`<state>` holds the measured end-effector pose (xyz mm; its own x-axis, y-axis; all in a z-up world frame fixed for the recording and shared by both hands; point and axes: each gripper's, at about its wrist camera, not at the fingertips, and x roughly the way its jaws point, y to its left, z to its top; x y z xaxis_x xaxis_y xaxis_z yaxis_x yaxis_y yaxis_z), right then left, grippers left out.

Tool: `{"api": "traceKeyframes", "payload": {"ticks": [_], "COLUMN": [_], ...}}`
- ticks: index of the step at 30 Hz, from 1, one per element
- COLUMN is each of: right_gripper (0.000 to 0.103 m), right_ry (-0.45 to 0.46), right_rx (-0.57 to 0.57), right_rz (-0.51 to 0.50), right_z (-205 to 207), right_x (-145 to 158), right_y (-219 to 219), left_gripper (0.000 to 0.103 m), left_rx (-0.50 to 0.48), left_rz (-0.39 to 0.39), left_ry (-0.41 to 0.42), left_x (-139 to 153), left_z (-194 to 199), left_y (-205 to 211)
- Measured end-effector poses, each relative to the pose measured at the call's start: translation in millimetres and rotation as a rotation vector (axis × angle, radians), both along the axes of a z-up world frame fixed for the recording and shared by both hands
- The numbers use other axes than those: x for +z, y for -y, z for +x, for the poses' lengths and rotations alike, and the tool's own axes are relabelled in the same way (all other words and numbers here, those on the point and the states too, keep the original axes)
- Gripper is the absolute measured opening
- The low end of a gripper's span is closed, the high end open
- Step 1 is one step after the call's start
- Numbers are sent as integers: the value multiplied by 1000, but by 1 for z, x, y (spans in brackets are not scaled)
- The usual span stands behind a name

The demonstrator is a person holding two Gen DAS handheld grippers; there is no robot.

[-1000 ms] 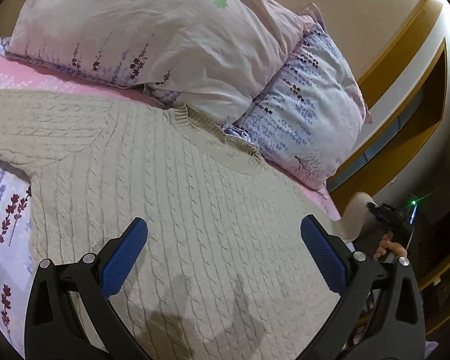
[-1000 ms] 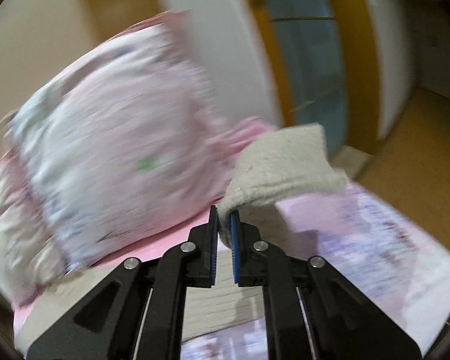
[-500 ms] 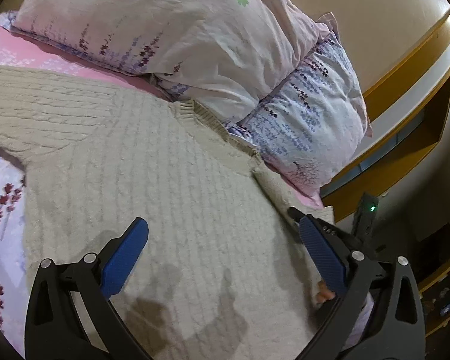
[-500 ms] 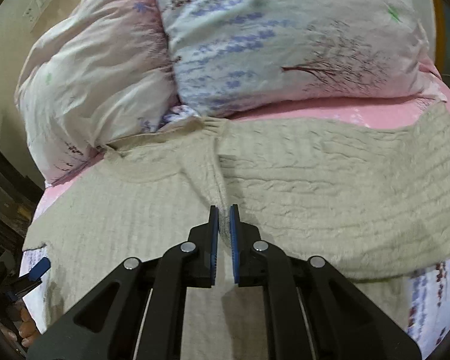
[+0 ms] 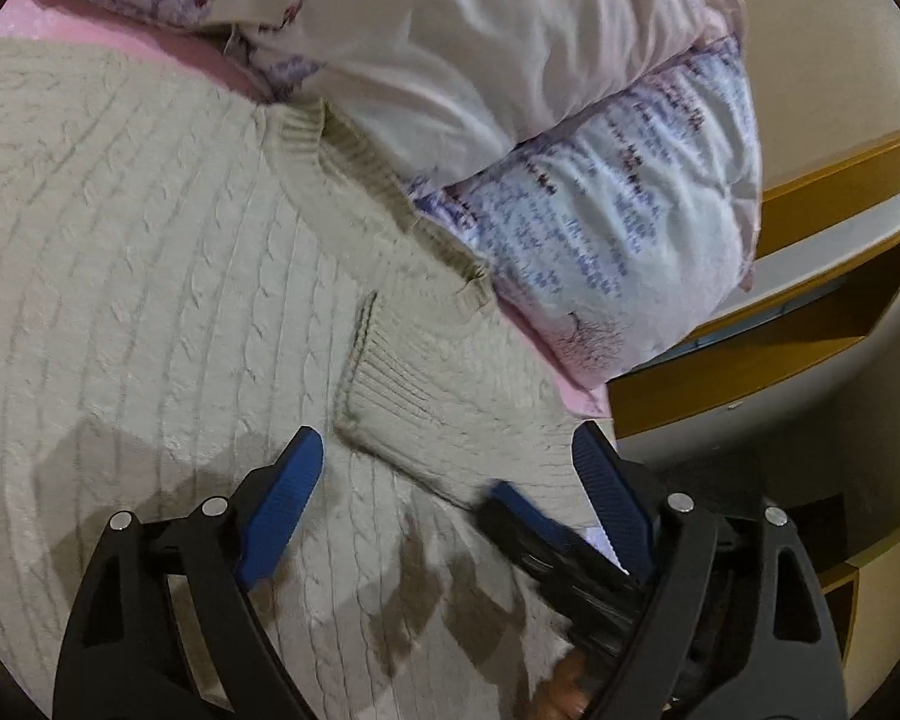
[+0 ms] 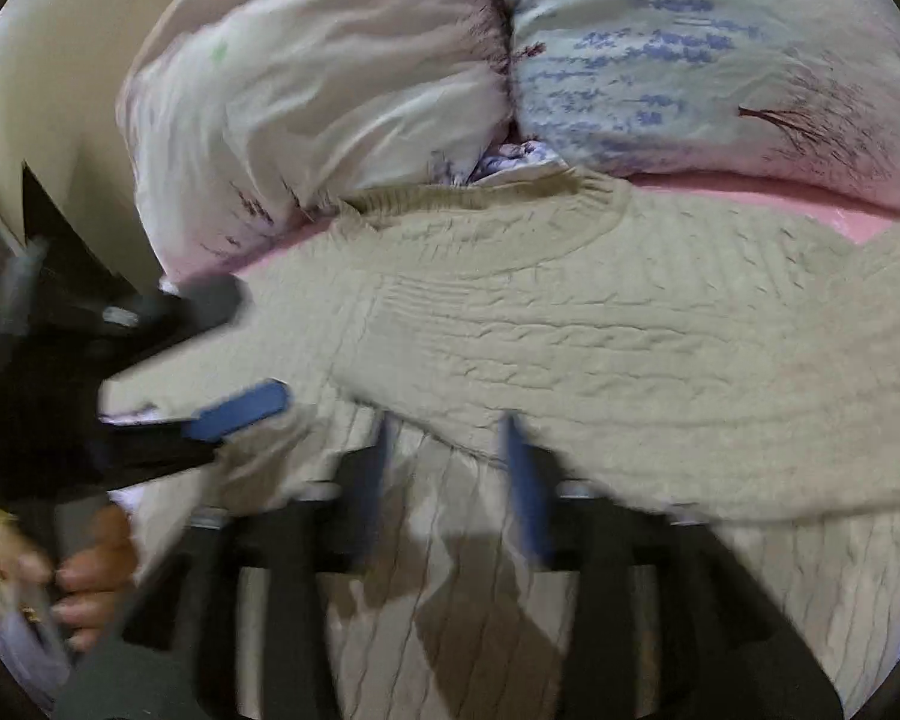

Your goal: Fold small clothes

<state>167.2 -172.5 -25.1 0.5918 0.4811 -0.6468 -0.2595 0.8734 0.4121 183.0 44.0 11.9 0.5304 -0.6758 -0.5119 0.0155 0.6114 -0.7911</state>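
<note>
The left gripper [image 5: 447,480] hangs spread wide over the sweater [image 5: 150,276], its blue pads apart and holding nothing — the left pad [image 5: 279,504] sits above the knit body, the other at the sweater's right edge. The beige cable-knit sweater lies flat on the pink sheet [image 5: 60,30], its ribbed collar [image 5: 378,180] up against the pillows. One sleeve [image 5: 450,396] is folded across the chest, its ribbed cuff lying on the body just ahead of the left gripper's pads. Further right, the white pillow [image 5: 480,42] and the lavender-print pillow [image 5: 618,216] lean together near a wooden frame [image 5: 780,348]. From the right wrist view the right gripper [image 6: 450,480] is blurred, yet its fingers stand apart, released, with the folded sleeve's lower edge just beyond their tips — it grips nothing. The same sleeve [image 6: 630,384] stretches across the frame from the right.
</note>
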Motion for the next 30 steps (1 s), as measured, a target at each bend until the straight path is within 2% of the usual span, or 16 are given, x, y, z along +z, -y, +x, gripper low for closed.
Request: {"api": "traceKeyframes", "payload": {"ticks": [4, 8, 9, 11, 12, 13, 14, 15, 18, 22, 25, 30], "right_gripper": [57, 59, 59, 59, 59, 59, 59, 59, 58, 50, 45, 38], "right_ry": [73, 104, 104, 98, 91, 78, 70, 62, 57, 37, 16, 0], "right_rx": [-115, -262, -296, -375, -400, -431, -450, -470, -489, -484, -450, -385], "right_rz": [51, 14, 4, -7, -9, -10, -13, -26, -97, -190, -223, -316], "right_z": [-30, -55, -61, -73, -75, -79, -80, -83, -82, -76, -69, -52], "right_x": [23, 31, 32, 31, 29, 27, 25, 22, 16, 7, -2, -9], "right_y": [53, 109, 121, 151, 160, 170, 177, 184, 180, 176, 169, 145], "left_gripper": [85, 74, 64, 50, 37, 30, 14, 8, 7, 7, 7, 7], "left_rx": [16, 5, 0, -9, -9, -18, -28, -40, -28, 86, 153, 188], "left_rz": [28, 49, 53, 63, 64, 73, 84, 99, 78, 115, 130, 145], "left_ry": [-31, -60, -67, -96, -103, -105, -103, -98, -53, 32, 22, -11], "left_x": [-7, -11, -12, -18, -19, -21, -22, -22, -12, 14, 17, 9], "left_z": [9, 22, 26, 34, 36, 40, 43, 46, 47, 44, 42, 40], "left_y": [7, 20, 23, 29, 30, 32, 34, 33, 21, -18, -50, -69]}}
